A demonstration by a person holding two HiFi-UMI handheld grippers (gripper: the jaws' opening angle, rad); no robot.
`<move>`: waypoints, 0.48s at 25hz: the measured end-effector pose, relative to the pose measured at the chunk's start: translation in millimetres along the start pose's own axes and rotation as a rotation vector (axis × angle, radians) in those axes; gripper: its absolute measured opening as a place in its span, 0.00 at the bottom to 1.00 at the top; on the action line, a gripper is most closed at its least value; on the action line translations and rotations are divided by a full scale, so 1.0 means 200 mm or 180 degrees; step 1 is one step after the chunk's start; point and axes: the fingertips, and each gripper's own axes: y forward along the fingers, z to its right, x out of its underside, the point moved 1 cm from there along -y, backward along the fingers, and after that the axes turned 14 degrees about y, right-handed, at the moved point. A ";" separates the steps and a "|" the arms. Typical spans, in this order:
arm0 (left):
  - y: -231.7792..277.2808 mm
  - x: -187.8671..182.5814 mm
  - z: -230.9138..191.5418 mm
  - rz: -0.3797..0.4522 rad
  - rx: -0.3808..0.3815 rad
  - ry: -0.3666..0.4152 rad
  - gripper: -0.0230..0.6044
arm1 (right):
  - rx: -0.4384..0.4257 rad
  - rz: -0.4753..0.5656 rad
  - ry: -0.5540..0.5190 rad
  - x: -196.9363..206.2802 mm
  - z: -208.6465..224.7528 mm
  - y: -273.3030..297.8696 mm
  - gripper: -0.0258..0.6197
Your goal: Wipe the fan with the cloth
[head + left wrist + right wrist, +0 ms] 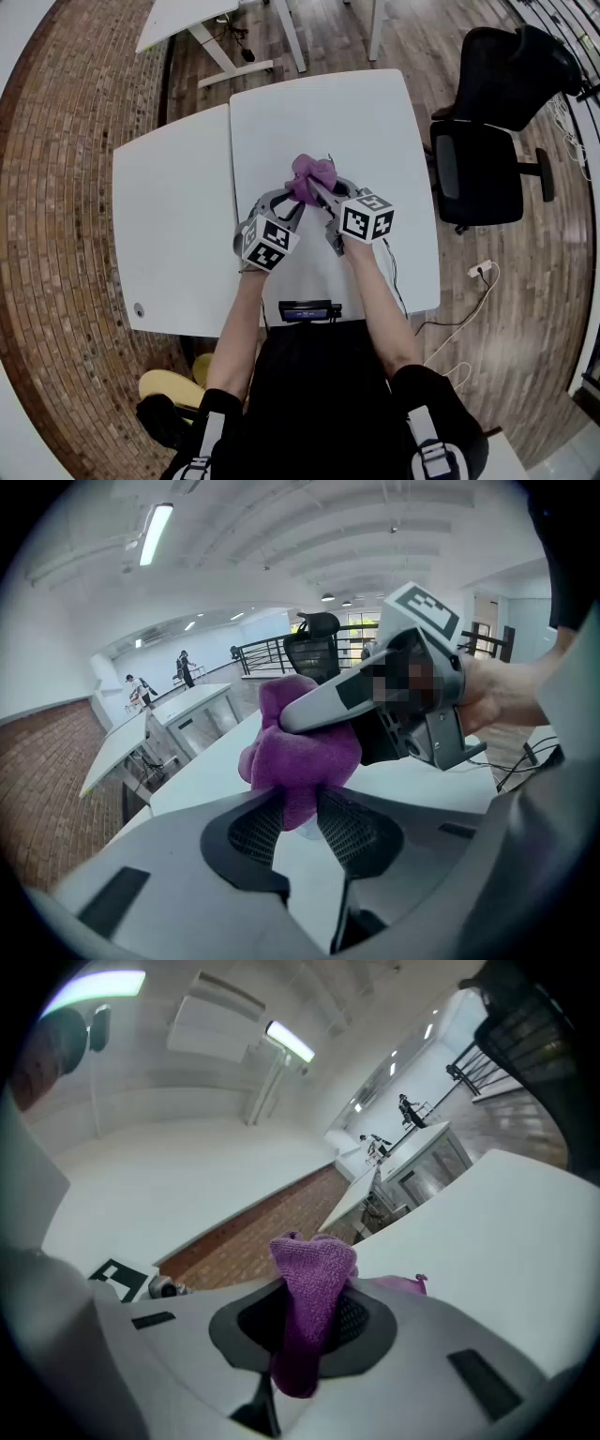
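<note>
A crumpled purple cloth [315, 172] hangs bunched between both grippers above the white table [178, 225]. My left gripper [293, 198] comes at it from the lower left, jaws shut on a fold of the cloth [302, 750]. In the left gripper view the fold is pinched between the dark ribbed pads [354, 833]. My right gripper [320, 193] is shut on another fold [310, 1283], which stands up between its pads. The right gripper's body [398, 694] lies across the top of the cloth in the left gripper view. No fan shows in any view.
The table is two white tops pushed together, with a seam [231, 187] to the left of the grippers. A small dark device [307, 309] sits at the front edge. A black office chair [487, 141] stands to the right. A second white table [187, 19] stands beyond. A cable and plug [478, 272] lie on the floor.
</note>
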 end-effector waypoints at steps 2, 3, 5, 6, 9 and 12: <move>-0.01 0.01 0.00 0.0008 0.0046 -0.0026 0.22 | -0.0202 0.0217 0.0529 0.01 0.05 -0.02 0.10; -0.02 0.02 0.00 0.0013 0.0066 -0.0039 0.22 | -0.0300 0.0313 0.0783 0.01 0.07 -0.03 0.10; -0.03 0.03 -0.01 0.0041 0.0102 -0.0063 0.22 | -0.0534 0.0480 0.1235 0.02 0.11 -0.06 0.10; -0.03 0.03 0.00 0.0061 0.0121 -0.0074 0.22 | -0.0700 0.0560 0.1463 0.02 0.12 -0.07 0.10; -0.03 0.02 0.01 0.0124 0.0201 -0.0091 0.22 | -0.1053 0.0772 0.2367 0.04 0.26 -0.10 0.10; -0.04 0.01 0.01 0.0152 0.0276 -0.0089 0.22 | -0.1010 0.0823 0.3113 0.12 0.38 -0.15 0.10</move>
